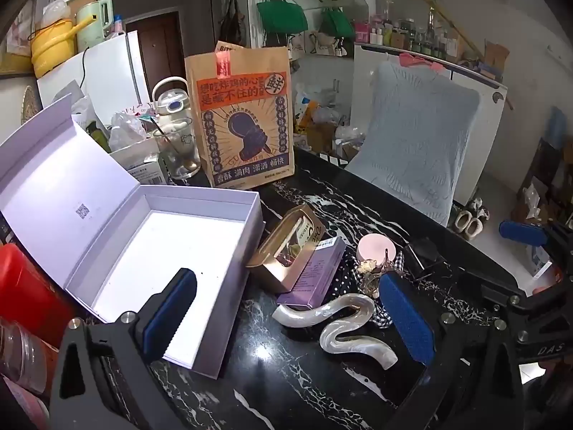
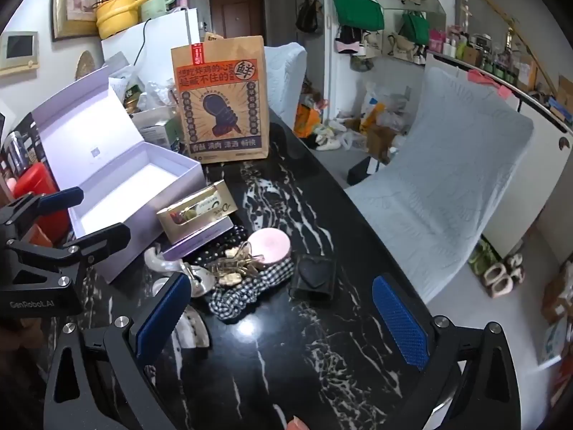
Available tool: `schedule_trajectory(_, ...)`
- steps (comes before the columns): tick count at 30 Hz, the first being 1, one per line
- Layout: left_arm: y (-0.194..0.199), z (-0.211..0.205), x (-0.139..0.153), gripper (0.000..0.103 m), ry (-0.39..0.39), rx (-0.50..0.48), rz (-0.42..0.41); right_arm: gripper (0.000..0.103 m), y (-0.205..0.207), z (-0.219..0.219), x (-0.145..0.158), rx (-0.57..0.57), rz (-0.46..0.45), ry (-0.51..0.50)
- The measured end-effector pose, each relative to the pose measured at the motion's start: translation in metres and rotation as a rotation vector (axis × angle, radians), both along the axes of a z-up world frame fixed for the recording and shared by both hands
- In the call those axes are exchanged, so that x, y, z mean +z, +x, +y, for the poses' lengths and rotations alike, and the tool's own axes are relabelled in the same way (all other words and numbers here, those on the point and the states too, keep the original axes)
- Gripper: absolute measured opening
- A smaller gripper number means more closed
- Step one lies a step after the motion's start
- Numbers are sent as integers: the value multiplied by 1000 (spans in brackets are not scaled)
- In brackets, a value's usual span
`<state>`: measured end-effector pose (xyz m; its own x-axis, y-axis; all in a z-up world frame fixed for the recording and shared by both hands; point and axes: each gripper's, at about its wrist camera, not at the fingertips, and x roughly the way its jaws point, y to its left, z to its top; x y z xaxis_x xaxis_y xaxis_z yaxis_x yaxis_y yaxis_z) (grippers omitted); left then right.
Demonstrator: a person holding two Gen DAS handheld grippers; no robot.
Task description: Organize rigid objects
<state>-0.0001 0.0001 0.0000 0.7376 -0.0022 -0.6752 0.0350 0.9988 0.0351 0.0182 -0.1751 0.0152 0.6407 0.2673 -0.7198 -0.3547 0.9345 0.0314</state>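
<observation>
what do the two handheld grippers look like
Both the left gripper and right gripper have matte black angular frames with silver bolts and textured blue pads on the fingers. The left one's body carries white GenRobot.AI lettering in the right wrist view.

Even, soft indoor light. The white box (image 1: 186, 251) floor glares, nearly blown out. Around the box focus is fair; fisheye bending and dark vignette grow toward the edges.
</observation>
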Motion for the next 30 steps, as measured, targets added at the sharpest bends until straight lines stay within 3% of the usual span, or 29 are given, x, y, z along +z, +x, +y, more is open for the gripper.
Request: schedule_trajectory(30,-3,-2,-3,103,-20,-33,34,103,-2,-2,6,-2,-19,-14)
